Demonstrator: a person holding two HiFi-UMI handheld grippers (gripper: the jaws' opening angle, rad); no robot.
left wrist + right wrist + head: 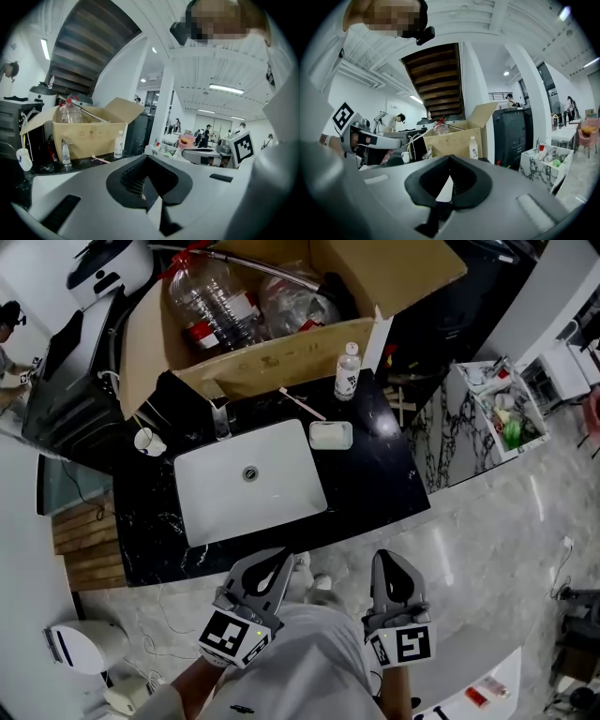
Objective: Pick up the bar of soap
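Short of the sink [249,482], left hand-held gripper [272,565] and right hand-held gripper [394,565] stand pressed together, empty: apparently the approach; next, open at the bar of soap [330,434].

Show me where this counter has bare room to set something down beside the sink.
Widest bare counter: right of the sink, in front of the bar of soap. A narrower patch lies left of the sink, nearer the person than the cup. Crowded: the back edge, with faucet, small bottle and cardboard box.
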